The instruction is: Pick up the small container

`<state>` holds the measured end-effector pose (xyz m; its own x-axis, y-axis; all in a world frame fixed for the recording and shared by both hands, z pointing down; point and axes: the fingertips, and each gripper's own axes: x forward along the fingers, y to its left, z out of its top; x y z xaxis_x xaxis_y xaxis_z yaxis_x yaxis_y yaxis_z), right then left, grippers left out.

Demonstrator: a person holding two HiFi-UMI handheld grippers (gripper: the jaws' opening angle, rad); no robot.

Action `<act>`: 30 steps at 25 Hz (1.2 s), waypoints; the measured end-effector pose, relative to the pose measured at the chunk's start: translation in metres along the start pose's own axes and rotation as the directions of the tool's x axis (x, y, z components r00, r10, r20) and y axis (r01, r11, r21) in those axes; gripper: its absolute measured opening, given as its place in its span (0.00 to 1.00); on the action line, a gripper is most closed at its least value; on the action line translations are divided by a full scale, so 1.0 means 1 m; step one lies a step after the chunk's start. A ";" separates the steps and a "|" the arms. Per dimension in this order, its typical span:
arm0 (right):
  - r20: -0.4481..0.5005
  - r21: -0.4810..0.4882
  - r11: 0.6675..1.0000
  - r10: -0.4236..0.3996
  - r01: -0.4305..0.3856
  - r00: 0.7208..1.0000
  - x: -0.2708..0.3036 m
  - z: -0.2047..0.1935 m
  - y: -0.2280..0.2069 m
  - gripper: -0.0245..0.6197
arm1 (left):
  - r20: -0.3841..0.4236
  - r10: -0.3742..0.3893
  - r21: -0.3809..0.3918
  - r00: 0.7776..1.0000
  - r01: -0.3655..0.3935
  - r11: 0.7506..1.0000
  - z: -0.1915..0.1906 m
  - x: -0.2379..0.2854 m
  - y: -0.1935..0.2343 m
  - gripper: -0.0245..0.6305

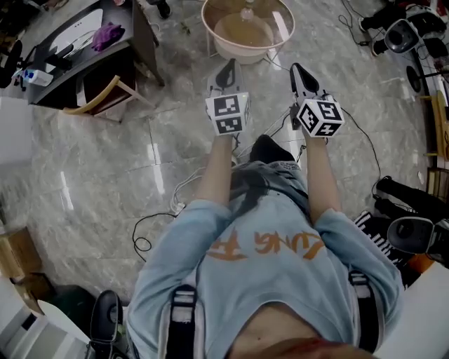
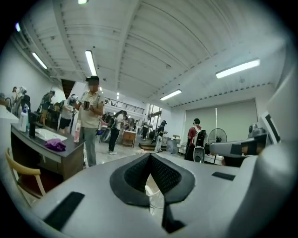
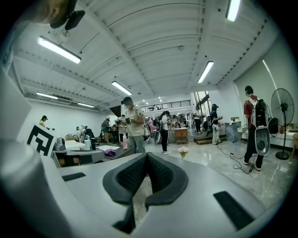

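Note:
Both grippers are held out in front of the person's chest over the marble floor, side by side and pointing forward. My left gripper is shut, its dark pads meeting with nothing between them. My right gripper is shut too, and empty. Just beyond their tips stands a round glass-topped table with a small clear object on it; I cannot tell what it is. A small vase of pale flowers shows ahead in the right gripper view.
A dark desk with a purple cloth and a wooden chair stand at the upper left. Cables trail over the floor. Black equipment sits at the right. Several people and a standing fan are ahead.

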<state>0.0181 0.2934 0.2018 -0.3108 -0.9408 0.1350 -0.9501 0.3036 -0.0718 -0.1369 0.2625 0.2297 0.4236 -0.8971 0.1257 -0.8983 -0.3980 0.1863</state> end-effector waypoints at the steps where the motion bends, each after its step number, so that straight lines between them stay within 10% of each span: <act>1: -0.002 0.002 1.000 0.011 -0.011 1.000 0.003 0.000 0.003 0.06 | 0.012 -0.001 0.016 1.000 0.001 1.000 0.002 0.000 0.001 0.07; 17: 0.058 0.042 0.998 0.034 -0.036 0.998 0.089 0.019 -0.045 0.06 | -0.021 -0.041 0.034 0.999 0.041 0.999 0.007 0.086 0.024 0.07; 30: 0.036 0.179 0.983 0.039 -0.045 0.999 0.248 0.014 -0.183 0.06 | -0.117 -0.040 0.066 0.992 0.047 0.997 0.015 0.284 0.020 0.07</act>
<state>0.1157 0.0026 0.2342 -0.3464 -0.9331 0.0966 -0.9151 0.3135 -0.2536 -0.0363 -0.0028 0.2546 0.4695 -0.8520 0.2315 -0.8829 -0.4519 0.1276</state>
